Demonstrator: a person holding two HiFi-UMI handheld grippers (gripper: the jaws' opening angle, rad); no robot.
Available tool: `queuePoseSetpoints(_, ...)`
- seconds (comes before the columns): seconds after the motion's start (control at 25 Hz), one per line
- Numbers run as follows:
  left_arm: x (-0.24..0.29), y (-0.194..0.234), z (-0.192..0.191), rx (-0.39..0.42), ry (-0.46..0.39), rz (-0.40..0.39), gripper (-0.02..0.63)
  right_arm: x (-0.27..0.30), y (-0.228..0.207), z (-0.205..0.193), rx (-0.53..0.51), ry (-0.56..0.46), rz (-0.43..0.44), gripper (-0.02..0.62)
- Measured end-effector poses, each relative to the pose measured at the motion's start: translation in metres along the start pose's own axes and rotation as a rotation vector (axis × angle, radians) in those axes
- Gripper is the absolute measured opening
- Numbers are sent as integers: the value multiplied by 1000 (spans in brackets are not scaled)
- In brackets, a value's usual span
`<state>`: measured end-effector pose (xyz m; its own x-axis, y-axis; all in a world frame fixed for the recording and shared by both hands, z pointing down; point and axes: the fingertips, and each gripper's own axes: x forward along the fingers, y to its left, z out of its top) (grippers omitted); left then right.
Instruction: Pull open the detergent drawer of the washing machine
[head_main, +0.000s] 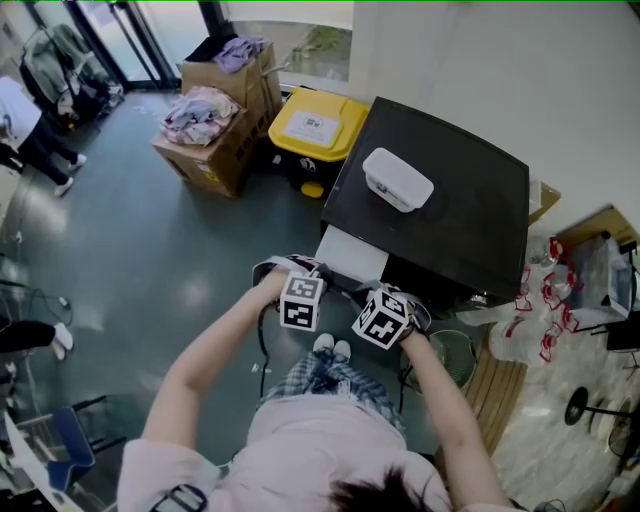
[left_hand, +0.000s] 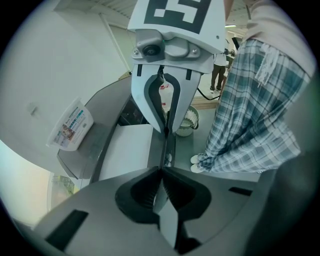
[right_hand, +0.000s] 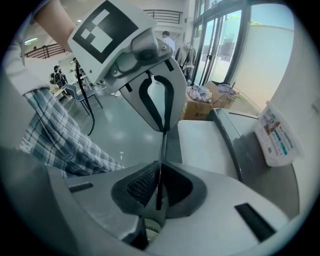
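The washing machine (head_main: 440, 200) has a black top. Its white detergent drawer (head_main: 350, 250) stands out from the front toward me. My left gripper (head_main: 300, 270) is at the left end of the drawer's front edge, my right gripper (head_main: 395, 292) at the right end. In the left gripper view my left gripper (left_hand: 162, 172) is shut on that thin edge, beside the drawer's white face (left_hand: 131, 150), with the right gripper (left_hand: 167, 131) pinching it opposite. The right gripper view shows my right gripper (right_hand: 160, 167) shut on the same edge, the left gripper (right_hand: 164, 129) facing it, the drawer (right_hand: 205, 142) alongside.
A white box (head_main: 397, 178) lies on the machine's top. A yellow-lidded bin (head_main: 315, 125) and cardboard boxes of clothes (head_main: 205, 135) stand to the left of the machine. A small fan (head_main: 455, 355) and a wooden tabletop (head_main: 500, 390) are at the right. My plaid-trousered legs (head_main: 325, 375) are below the grippers.
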<state>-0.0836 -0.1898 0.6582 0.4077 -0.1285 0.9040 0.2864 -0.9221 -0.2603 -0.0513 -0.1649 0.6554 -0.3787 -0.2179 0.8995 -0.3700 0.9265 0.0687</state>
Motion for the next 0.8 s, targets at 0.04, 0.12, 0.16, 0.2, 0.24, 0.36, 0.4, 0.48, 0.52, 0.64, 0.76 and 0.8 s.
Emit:
queuePoseSetpoints(0.04, 1, -2, 0, 1, 2, -2, 46, 1, 1, -1, -4, 3, 2, 43)
queuePoseSetpoints(0.12, 2, -6, 0, 2, 5, -2, 46, 2, 5, -2, -6, 7, 5, 43)
queuePoseSetpoints(0.16, 3, -8, 0, 1, 7, -1, 46, 2, 6, -3, -3, 6, 7, 43)
queuePoseSetpoints(0.2, 3, -8, 0, -1, 7, 1, 46, 2, 7, -3, -1, 4, 7, 43)
queuePoseSetpoints(0.24, 3, -9, 0, -3, 7, 2, 46, 2, 7, -3, 1, 3, 6, 43)
queuePoseSetpoints(0.36, 1, -10, 0, -7, 7, 4, 46, 2, 9, -2, -2, 4, 7, 43)
queuePoseSetpoints(0.4, 1, -11, -1, -8, 7, 5, 46, 3, 11, -2, -3, 5, 7, 43)
queuePoseSetpoints(0.48, 0, -13, -2, -10, 7, 7, 46, 3, 13, -1, -1, 4, 7, 43)
queuePoseSetpoints(0.52, 0, -14, -3, -11, 6, 9, 46, 4, 13, -1, 1, 4, 7, 43)
queuePoseSetpoints(0.64, -1, -17, -2, -13, 8, 11, 44, 3, 16, -2, -1, 3, 9, 43)
queuePoseSetpoints(0.76, 0, -19, -1, -12, 10, 15, 44, 3, 18, -3, -4, 0, 6, 43)
queuePoseSetpoints(0.8, 0, -20, -1, -10, 12, 15, 44, 4, 19, -3, -4, -1, 9, 43)
